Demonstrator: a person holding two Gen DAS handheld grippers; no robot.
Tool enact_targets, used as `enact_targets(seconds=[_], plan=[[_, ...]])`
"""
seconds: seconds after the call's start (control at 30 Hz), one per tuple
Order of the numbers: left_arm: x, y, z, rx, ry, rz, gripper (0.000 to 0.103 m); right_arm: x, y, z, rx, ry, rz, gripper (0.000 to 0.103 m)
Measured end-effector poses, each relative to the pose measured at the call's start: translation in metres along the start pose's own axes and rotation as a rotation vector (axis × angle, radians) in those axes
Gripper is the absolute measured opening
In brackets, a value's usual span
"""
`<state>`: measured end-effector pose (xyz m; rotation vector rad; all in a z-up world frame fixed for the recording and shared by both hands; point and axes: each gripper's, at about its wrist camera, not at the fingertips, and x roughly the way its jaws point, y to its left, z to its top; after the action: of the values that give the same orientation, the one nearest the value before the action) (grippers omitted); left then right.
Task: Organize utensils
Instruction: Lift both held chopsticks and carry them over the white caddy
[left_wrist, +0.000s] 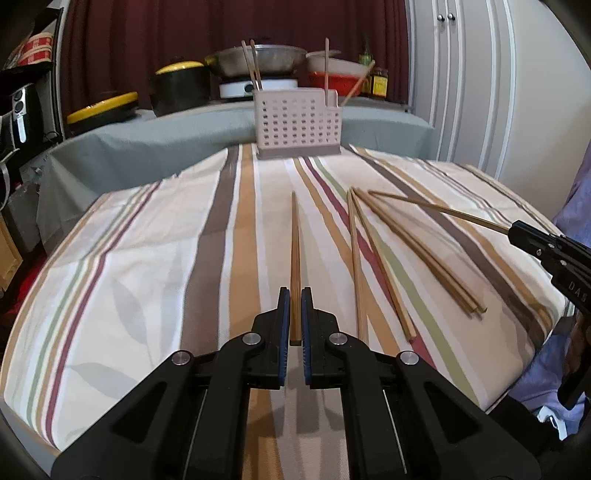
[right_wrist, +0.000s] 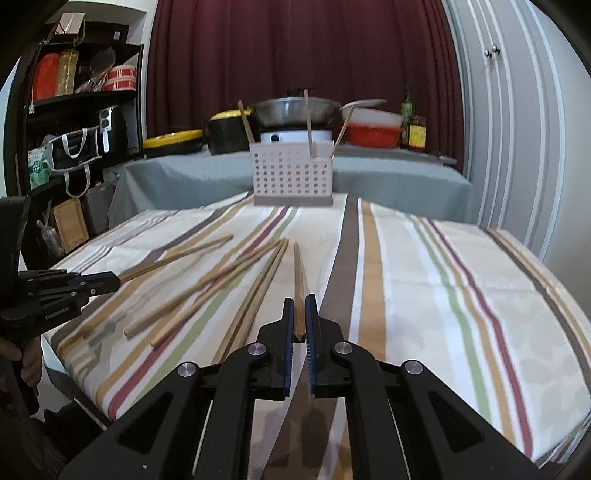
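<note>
Striped cloth (left_wrist: 147, 258) below, both grippers (left_wrist: 295, 314) (right_wrist: 300, 317) pinch chopsticks (left_wrist: 295, 258) (right_wrist: 298, 280) pointing toward caddy (left_wrist: 297, 123).

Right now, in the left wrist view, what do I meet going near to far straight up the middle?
Left gripper shut on a chopstick → striped cloth → white holder with chopsticks standing in it → white burner → metal pan → red curtain.

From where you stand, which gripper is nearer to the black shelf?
Left. The left gripper is at the striped cloth's left edge, toward the black shelf; the right gripper is further right, over the cloth's middle. Each grips a chopstick.
</note>
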<state>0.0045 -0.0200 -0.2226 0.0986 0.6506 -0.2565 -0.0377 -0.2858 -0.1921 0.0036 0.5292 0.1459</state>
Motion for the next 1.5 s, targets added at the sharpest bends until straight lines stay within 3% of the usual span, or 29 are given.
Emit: enact_targets(seconds=[0.33,0.63,0.87,1.33,1.5], plan=[[-0.034,0.006,0.023,-0.016,-0.104,0.014,0.006,-0.022,0.001,0.028,-0.034,-0.087,-0.027,0.007],[-0.089,0.015,0.06,-0.034,-0.234,0.022,0.006,-0.046,0.002,0.062,-0.046,-0.18,-0.022,0.007],[-0.113,0.026,0.083,-0.075,-0.227,0.003,0.006,-0.047,0.005,0.084,-0.057,-0.191,-0.011,0.007],[-0.082,0.033,0.116,-0.075,-0.25,0.051,0.007,-0.02,0.0,0.116,-0.066,-0.211,-0.004,0.007],[-0.075,0.034,0.128,-0.082,-0.25,0.036,0.006,-0.009,0.001,0.127,-0.066,-0.211,0.019,0.007]])
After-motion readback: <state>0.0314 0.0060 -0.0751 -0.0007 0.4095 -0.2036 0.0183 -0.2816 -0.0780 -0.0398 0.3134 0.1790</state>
